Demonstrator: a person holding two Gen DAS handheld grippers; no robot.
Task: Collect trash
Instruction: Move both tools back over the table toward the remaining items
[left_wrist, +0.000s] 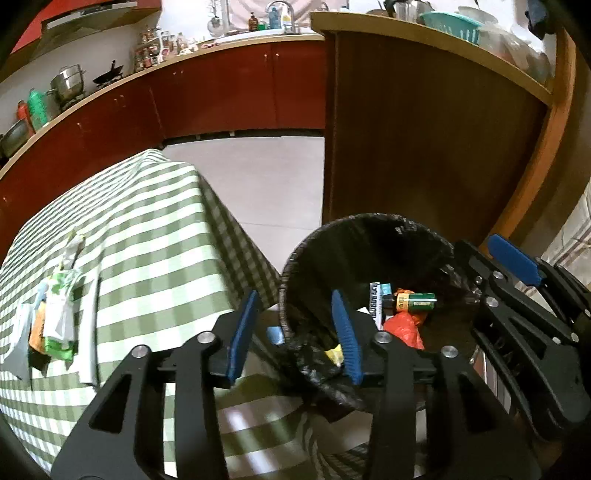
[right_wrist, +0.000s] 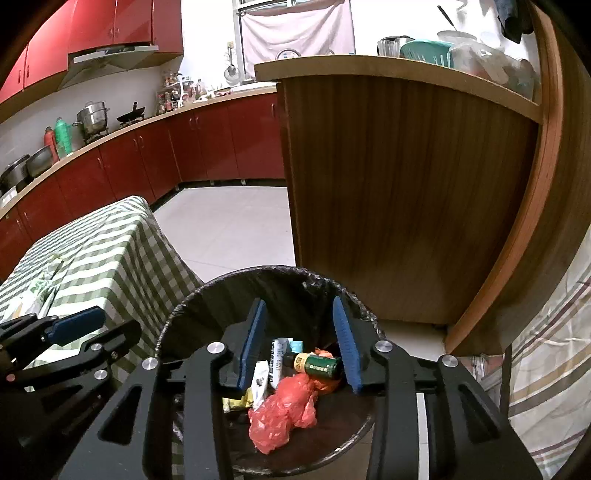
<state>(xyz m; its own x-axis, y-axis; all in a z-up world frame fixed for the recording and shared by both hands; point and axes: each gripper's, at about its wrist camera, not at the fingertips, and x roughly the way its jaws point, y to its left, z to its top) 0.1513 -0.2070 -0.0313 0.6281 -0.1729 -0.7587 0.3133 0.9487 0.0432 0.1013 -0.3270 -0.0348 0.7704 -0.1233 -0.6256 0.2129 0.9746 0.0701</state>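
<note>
Bright daylight enters from the far window (right_wrist: 295, 33), which is overexposed. Fisheye bending curves the edges; corners fall dark.

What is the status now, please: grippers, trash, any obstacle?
Left gripper open, empty, straddling the bin rim. Right gripper open, empty, over the bin. Battery and red bag inside. Wrappers remain on table.

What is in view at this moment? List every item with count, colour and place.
bin: one, black-lined, on floor beside table.
battery: one, green and gold, in bin.
plastic bag: one, red, in bin.
small cartons: a few, white, in bin.
wrappers: a pile, green, white, orange, on table.
table: one, green-check cloth.
wooden counter: one, brown, behind bin.
left gripper: jaws open, empty, astride bin rim.
right gripper: jaws open, empty, over bin.
</note>
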